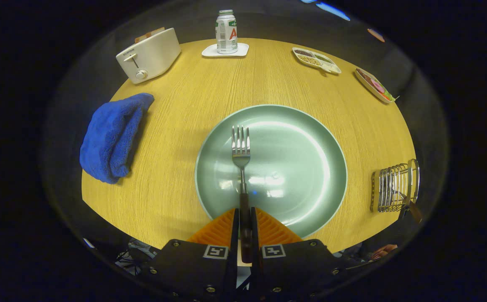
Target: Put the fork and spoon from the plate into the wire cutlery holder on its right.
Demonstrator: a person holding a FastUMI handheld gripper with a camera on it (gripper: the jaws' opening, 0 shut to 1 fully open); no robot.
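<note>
My gripper is shut on the dark handle of a steel fork. The fork points straight ahead from between the fingers, its tines over the pale green plate on the wooden table. I cannot tell whether the tines touch the plate or hang just above it. The wire cutlery holder stands to the right of the plate near the table's edge. A dark-handled utensil leans in it, too small to tell which kind.
A folded blue towel lies left of the plate. At the back stand a white toaster and a can on a white coaster. Two food trays sit at the back right.
</note>
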